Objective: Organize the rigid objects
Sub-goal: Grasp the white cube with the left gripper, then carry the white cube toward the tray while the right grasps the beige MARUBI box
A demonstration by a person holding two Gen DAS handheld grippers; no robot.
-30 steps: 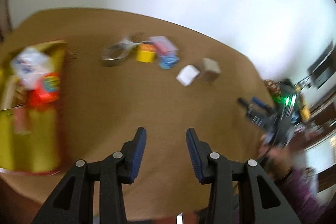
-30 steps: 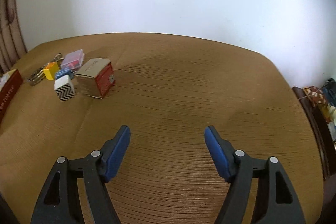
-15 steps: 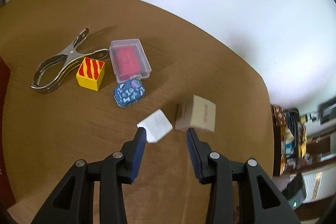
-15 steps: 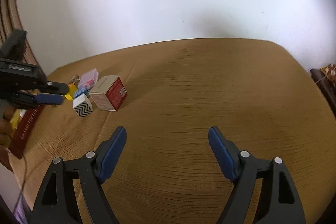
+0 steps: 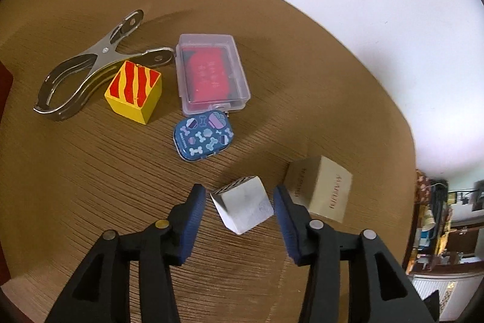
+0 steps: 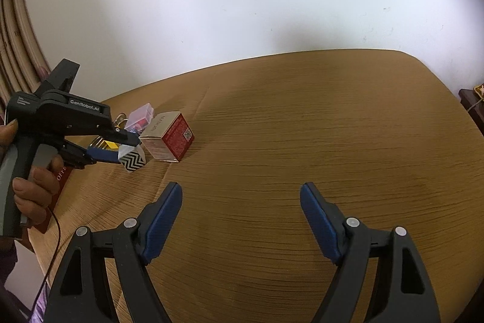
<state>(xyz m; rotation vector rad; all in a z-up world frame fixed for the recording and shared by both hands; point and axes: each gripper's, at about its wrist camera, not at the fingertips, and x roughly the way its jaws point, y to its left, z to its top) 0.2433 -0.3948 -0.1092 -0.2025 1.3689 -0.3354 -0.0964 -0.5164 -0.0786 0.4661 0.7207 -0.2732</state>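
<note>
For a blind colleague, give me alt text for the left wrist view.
The left hand-held gripper straddles a white cube, jaws opening, pads not touching it. Beyond lie a beige box, blue tin, clear case, striped yellow block and metal clamp.

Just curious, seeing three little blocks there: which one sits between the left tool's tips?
The white cube with black zigzag sides. The yellow red-striped cube and the tan box lie outside the opening left tool.
</note>
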